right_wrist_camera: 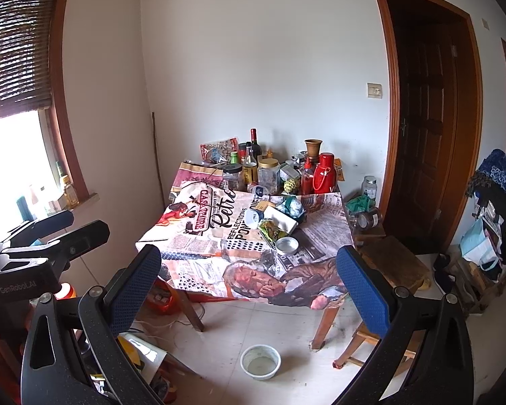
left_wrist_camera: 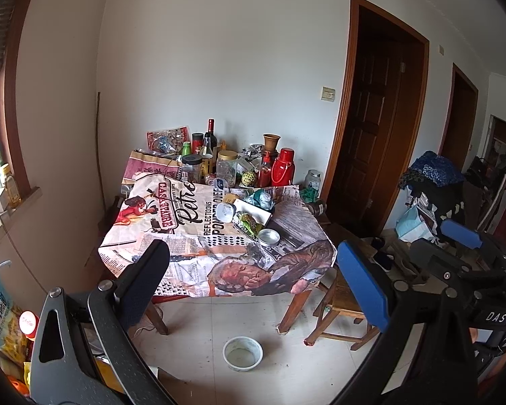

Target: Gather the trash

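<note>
My left gripper [left_wrist_camera: 253, 280]: blue pads on black arms. My right gripper [right_wrist_camera: 249, 287]: the same blue mesh-textured pads, black arms. Tablecloth [left_wrist_camera: 185, 236]: cream newsprint pattern with black lettering, red and orange figures. Flask [left_wrist_camera: 283, 167] at the table's far edge: red. Wrapper [left_wrist_camera: 248, 223] mid-table: green and yellow. Tin lid [left_wrist_camera: 269, 237]: silver. Floor bowl [left_wrist_camera: 243, 353]: white, pale green rim pattern.

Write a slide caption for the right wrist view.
Open right gripper faces a cluttered table with wrappers, a tin lid and bottles; bowl on floor.
</note>
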### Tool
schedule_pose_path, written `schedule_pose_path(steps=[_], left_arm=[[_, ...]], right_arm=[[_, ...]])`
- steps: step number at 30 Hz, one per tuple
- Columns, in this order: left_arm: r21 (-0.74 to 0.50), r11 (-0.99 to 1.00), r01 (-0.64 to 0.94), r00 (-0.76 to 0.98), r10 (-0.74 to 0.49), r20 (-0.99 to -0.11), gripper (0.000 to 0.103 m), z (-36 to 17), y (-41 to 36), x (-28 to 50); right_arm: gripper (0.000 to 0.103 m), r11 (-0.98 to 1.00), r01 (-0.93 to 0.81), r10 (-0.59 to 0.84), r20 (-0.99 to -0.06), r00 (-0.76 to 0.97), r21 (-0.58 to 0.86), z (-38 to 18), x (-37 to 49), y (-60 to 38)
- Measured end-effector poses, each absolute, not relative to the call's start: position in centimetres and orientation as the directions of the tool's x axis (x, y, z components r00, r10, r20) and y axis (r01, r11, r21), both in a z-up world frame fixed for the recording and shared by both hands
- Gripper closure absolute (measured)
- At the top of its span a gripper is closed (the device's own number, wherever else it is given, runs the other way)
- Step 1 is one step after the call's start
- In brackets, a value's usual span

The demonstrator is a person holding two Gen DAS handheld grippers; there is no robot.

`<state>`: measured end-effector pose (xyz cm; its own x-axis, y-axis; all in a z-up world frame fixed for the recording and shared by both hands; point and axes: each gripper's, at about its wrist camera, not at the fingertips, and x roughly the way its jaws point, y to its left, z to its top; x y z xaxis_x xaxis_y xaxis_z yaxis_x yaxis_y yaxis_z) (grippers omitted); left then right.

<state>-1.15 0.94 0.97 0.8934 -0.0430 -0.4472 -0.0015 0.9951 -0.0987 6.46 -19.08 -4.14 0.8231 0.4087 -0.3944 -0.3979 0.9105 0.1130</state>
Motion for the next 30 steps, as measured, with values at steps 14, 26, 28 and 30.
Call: schedule_pose_path(steps=[14, 26, 28, 30], left_arm=[[-0.100, 0.995, -0.011, 0.893, -0.035, -0.449, 0.003, 0.6, 0.8, -0.9], [-0.104, 0.993, -0.064, 0.891, 0.010, -0.455, 0.003, -0.3, -2.2, 1.6], [-0.109, 0.991, -0.071, 0.888, 0.013, -0.459, 0.003, -0.5, -2.5, 2.2], [-0.116, 0.990, -0.081, 0.881, 0.017, -0.472, 0.003, -0.8, -2.7, 3.3]], right_arm=[[0.000, 0.911, -0.391, 0.411, -0.392, 0.823, 0.134, -4.5, 7.3, -20.3], [0.000, 0.909, -0.398, 0.414, -0.398, 0.819, 0.125, -4.9, 9.6, -23.1], [0.000, 0.911, -0.393, 0.407, -0.411, 0.816, 0.123, -5.1, 10.3, -23.7], [0.000, 0.915, -0.387, 0.399, -0.418, 0.816, 0.118, -5.3, 11.1, -24.2]])
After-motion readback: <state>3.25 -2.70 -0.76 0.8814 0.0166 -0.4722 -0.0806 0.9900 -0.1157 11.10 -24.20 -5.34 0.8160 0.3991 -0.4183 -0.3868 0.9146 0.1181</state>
